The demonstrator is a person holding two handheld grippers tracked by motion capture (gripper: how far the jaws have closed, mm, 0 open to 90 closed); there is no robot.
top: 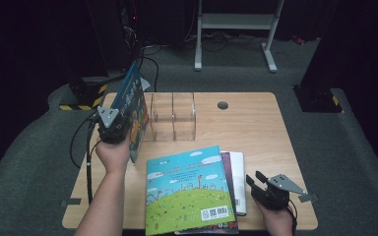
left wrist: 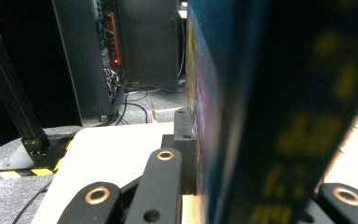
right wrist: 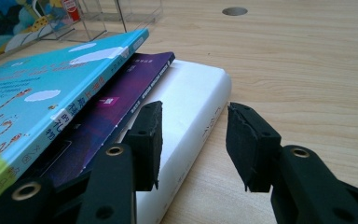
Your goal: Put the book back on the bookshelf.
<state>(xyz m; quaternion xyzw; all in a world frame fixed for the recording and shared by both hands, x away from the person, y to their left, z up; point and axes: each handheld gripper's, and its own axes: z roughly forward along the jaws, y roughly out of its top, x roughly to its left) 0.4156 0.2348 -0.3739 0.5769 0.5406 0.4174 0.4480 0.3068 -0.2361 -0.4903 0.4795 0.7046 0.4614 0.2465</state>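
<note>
My left gripper [top: 122, 126] is shut on a blue picture book [top: 132, 104], holding it upright on its edge at the table's left, just left of a clear plastic book rack [top: 172, 116]. In the left gripper view that book [left wrist: 261, 116] stands between the jaws, and one finger [left wrist: 185, 135] presses its cover. A stack lies flat at the front: a blue-and-green picture book [top: 189, 189] on top, a purple book [right wrist: 121, 93] under it and a white book [right wrist: 191, 88] at the bottom. My right gripper [right wrist: 193, 116] is open just above the white book's right edge [top: 239, 182], gripping nothing.
The wooden table [top: 261, 128] has a round cable hole [top: 222, 104] behind the rack. Past the far edge stand a white metal frame [top: 236, 22] and a dark cabinet on a yellow-and-black striped base [top: 86, 101]. Grey carpet surrounds the table.
</note>
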